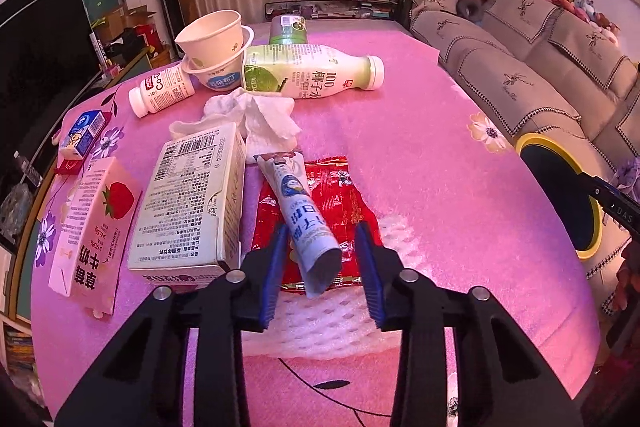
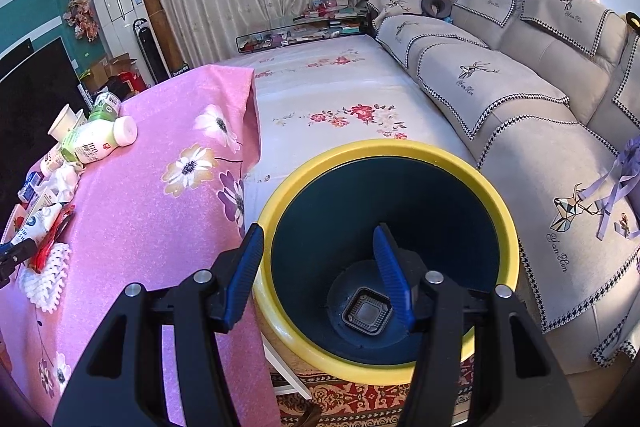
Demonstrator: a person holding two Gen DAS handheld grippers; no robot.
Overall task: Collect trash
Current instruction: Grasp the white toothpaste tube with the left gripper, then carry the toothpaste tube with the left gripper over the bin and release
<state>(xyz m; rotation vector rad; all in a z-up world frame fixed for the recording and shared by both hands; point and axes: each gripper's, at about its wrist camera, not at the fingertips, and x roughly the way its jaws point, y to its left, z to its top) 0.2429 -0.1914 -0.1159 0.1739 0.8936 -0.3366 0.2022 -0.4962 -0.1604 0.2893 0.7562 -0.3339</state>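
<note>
My left gripper [image 1: 322, 231] is open, its jaws on either side of the near end of a blue-and-white tube wrapper [image 1: 302, 211] that lies on a red snack wrapper [image 1: 328, 203]. A pale carton [image 1: 192, 203], a strawberry milk carton [image 1: 96, 227], a crumpled tissue [image 1: 256, 119], a coconut water bottle [image 1: 312, 71], a small white bottle [image 1: 162, 91] and stacked paper cups [image 1: 214, 47] lie on the pink tablecloth [image 1: 440, 167]. My right gripper [image 2: 320, 239] is open and empty over the yellow-rimmed dark bin [image 2: 400, 155], which also shows in the left wrist view [image 1: 560, 195].
A grey sofa [image 2: 520, 99] with cushions runs along the right. A white flowered cover [image 2: 328, 95] lies beyond the bin. A small blue carton [image 1: 86, 131] sits at the table's left edge. A white foam net [image 1: 344, 323] lies under the left gripper.
</note>
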